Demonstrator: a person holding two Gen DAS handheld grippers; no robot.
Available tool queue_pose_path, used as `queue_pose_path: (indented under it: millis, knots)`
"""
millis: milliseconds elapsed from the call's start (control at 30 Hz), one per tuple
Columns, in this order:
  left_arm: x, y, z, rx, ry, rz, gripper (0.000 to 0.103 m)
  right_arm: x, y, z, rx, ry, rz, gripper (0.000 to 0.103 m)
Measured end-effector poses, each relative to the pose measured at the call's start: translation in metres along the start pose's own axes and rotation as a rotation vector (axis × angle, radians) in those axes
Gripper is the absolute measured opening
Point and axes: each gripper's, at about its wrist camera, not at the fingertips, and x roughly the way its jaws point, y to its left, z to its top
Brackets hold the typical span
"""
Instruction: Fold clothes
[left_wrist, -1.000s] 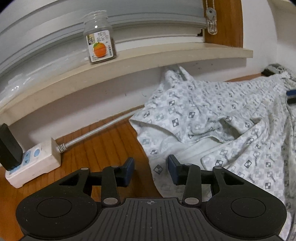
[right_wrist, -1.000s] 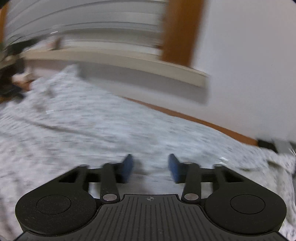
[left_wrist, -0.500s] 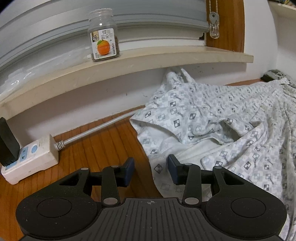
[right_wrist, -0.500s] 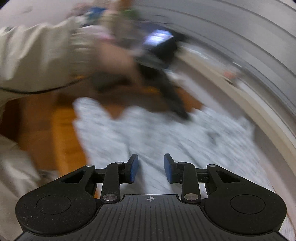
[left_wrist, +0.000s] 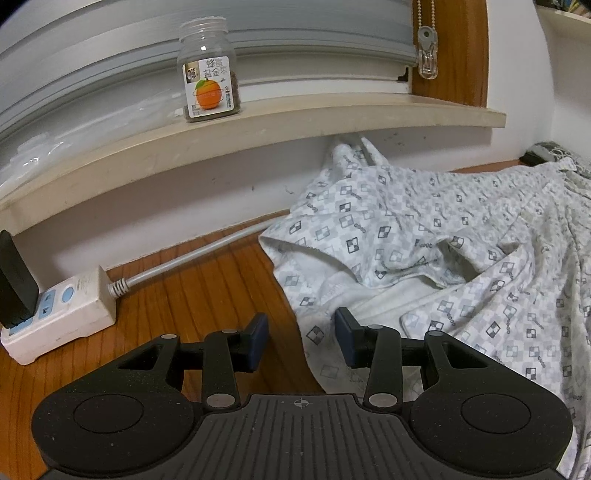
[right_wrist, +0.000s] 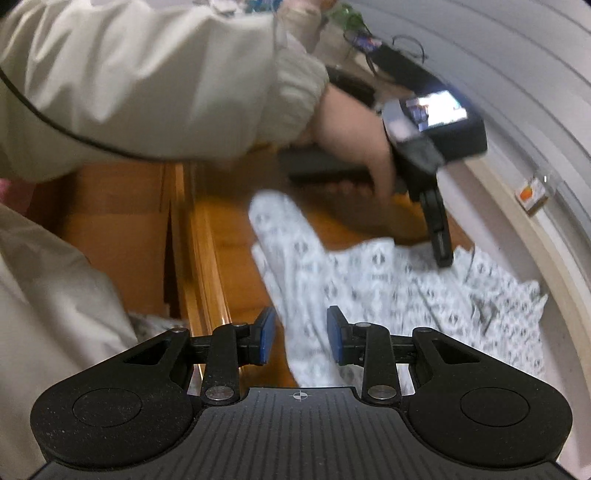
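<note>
**Shirt spread on the floor, both grippers open over it**

Shirt (left_wrist: 424, 236) lay crumpled on the wood floor (left_wrist: 207, 288) under the sill (left_wrist: 258, 136), and my left gripper (left_wrist: 301, 341) hung just over its near edge, jaws well apart and holding nothing. One pad sat over bare floor, the other over cloth, so the hem ran between them. My right gripper (right_wrist: 300, 338) was likewise open and empty, poised above a narrow strip of the same cloth, a sleeve (right_wrist: 295, 266) by the look of it; that view was blurred, so I could not tell the detail.

To grip well, I judged each pad pair should straddle a single edge, close on both layers together, and lift evenly so the cloth did not bunch further. The turned-back white lining near my left pads could catch only one layer.

From the left view the shirt's long axis ran away to the right along the wall, one corner riding up against the wall below the sill. In the right view the sleeve pointed toward me. A power strip (left_wrist: 55, 314) lay on the floor to the left, well clear of the cloth, and a jar (left_wrist: 208, 70) stood on the sill.
</note>
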Motion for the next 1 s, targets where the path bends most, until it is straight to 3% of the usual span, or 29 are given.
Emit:
queue_pose_path:
  millis: [67, 100, 133, 367, 633, 733, 800, 1000]
  knots:
    - [0.000, 0.000, 0.000, -0.006, 0.000, 0.000, 0.045, 0.001, -0.002, -0.004, 0.001, 0.019, -0.002, 0.020]
    - [-0.001, 0.000, -0.001, -0.009, 0.000, -0.001, 0.045, 0.000, -0.003, -0.006, 0.001, 0.029, -0.001, 0.007]
    - [-0.001, 0.000, -0.001, -0.011, -0.001, -0.001, 0.045, 0.000, -0.004, -0.008, 0.000, 0.040, 0.000, 0.005]
    - [-0.001, 0.003, 0.000, -0.030, 0.003, -0.010, 0.048, -0.052, -0.007, 0.003, -0.007, 0.019, -0.010, 0.003]
    - [-0.001, 0.001, 0.004, -0.007, 0.015, 0.029, 0.053, -0.113, 0.009, 0.018, 0.032, -0.011, 0.147, 0.002]
    - [-0.003, 0.000, 0.004, -0.004, 0.018, 0.041, 0.054, -0.122, 0.020, 0.020, 0.014, -0.022, 0.193, 0.004]
    - [-0.004, -0.002, 0.004, -0.003, 0.020, 0.050, 0.056, -0.124, 0.024, 0.021, -0.016, -0.019, 0.129, 0.005]
    - [-0.015, -0.001, -0.002, -0.045, -0.004, 0.017, 0.058, -0.107, -0.002, 0.004, 0.005, 0.030, 0.014, 0.029]
